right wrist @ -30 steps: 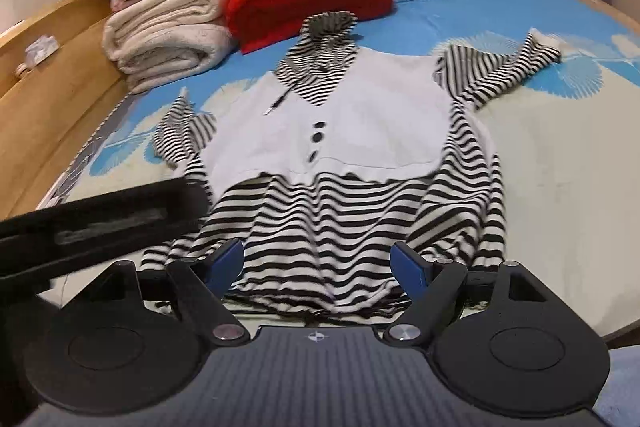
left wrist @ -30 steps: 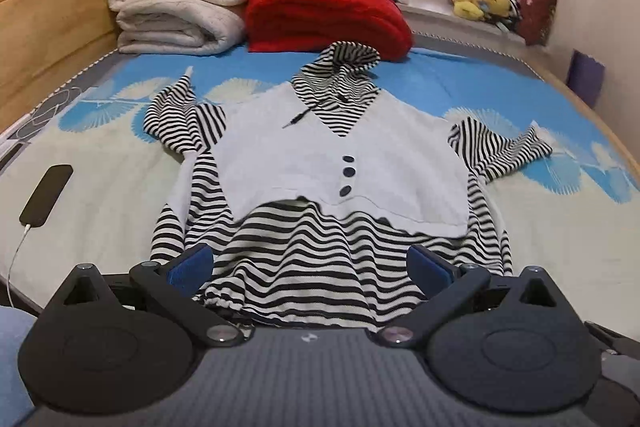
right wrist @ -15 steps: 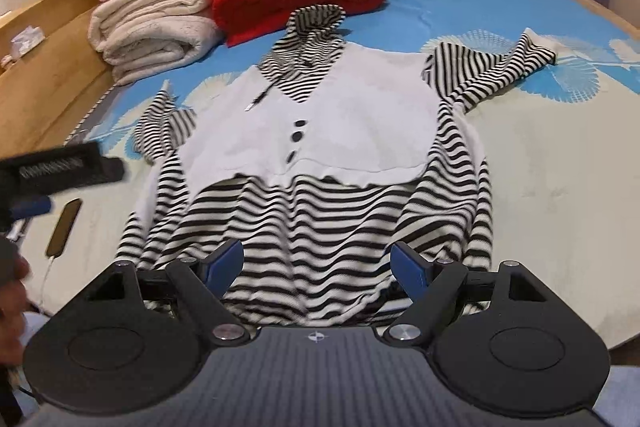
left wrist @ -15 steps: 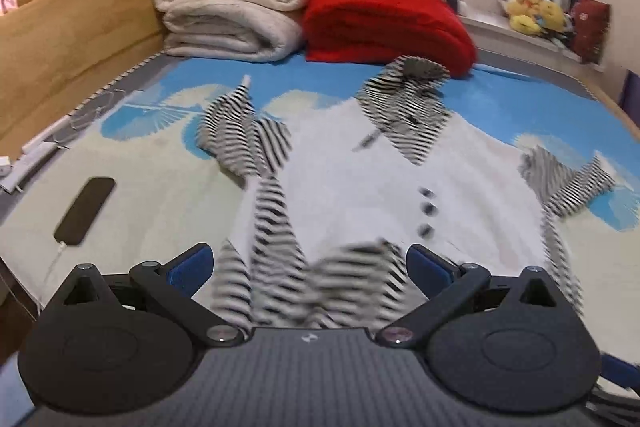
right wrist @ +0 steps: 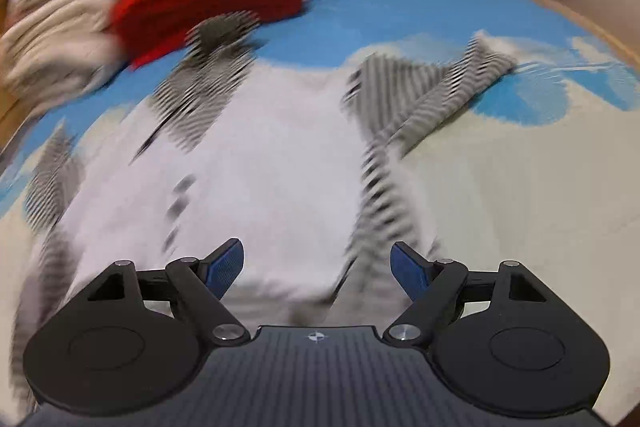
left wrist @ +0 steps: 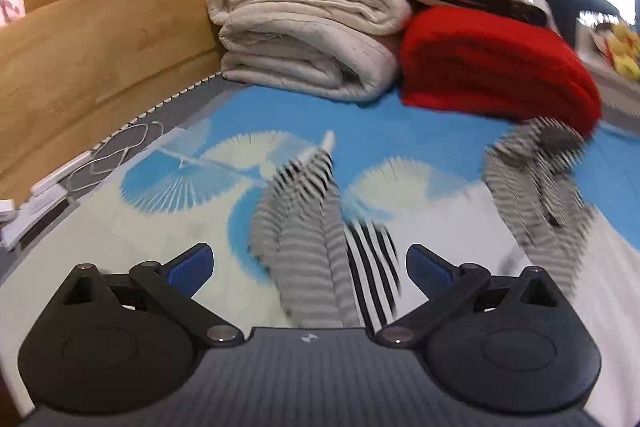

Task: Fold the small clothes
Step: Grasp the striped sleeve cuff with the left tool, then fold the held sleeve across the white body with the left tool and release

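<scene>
Top flat on bed, mid-frame, no fold made. Left gripper wide, over sleeve; right gripper wide, empty. All folds left.

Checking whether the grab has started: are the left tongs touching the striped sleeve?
Apart. In the left wrist view the left tongs stand open, and both blue pads sit clear on either side of the striped sleeve.

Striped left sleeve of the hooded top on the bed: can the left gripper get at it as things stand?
Probably yes. The left gripper is open, and the black-and-white striped sleeve lies flat on the blue-and-cream bedsheet straight ahead between its blue-padded fingers. Nothing lies on or in front of it.
</scene>
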